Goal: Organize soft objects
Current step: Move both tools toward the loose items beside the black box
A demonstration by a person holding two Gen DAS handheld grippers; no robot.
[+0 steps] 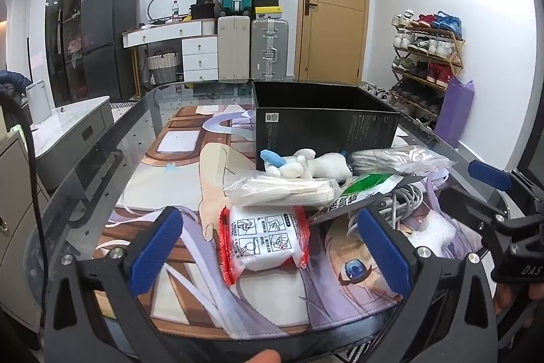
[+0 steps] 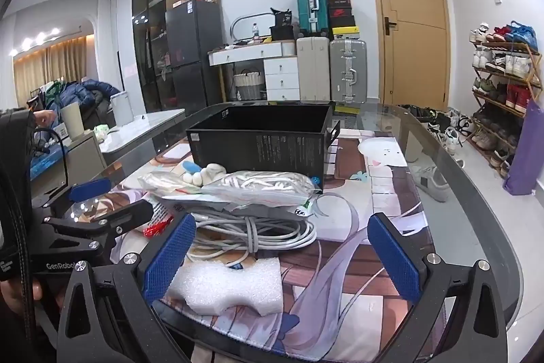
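Note:
My left gripper [image 1: 270, 249] is open, its blue pads either side of a red-edged white packet [image 1: 265, 242] lying on the printed mat. Behind the packet lie a bag of white gloves [image 1: 282, 191], a white plush toy with a blue part [image 1: 306, 164], a green-and-white pouch [image 1: 360, 193] and another clear bag of white fabric [image 1: 397, 159]. An open black box [image 1: 323, 121] stands behind them. My right gripper [image 2: 280, 256] is open above a white foam block [image 2: 231, 288] and near a coiled grey cable [image 2: 258, 230]. The black box [image 2: 261, 142] is beyond.
The glass table's rounded edge [image 2: 476, 210] runs close on the right. The right gripper's body [image 1: 499, 213] sits at the right of the left wrist view, the left one's body [image 2: 85, 220] at the left of the right wrist view. Suitcases [image 1: 268, 50] and a shoe rack [image 1: 428, 56] stand beyond.

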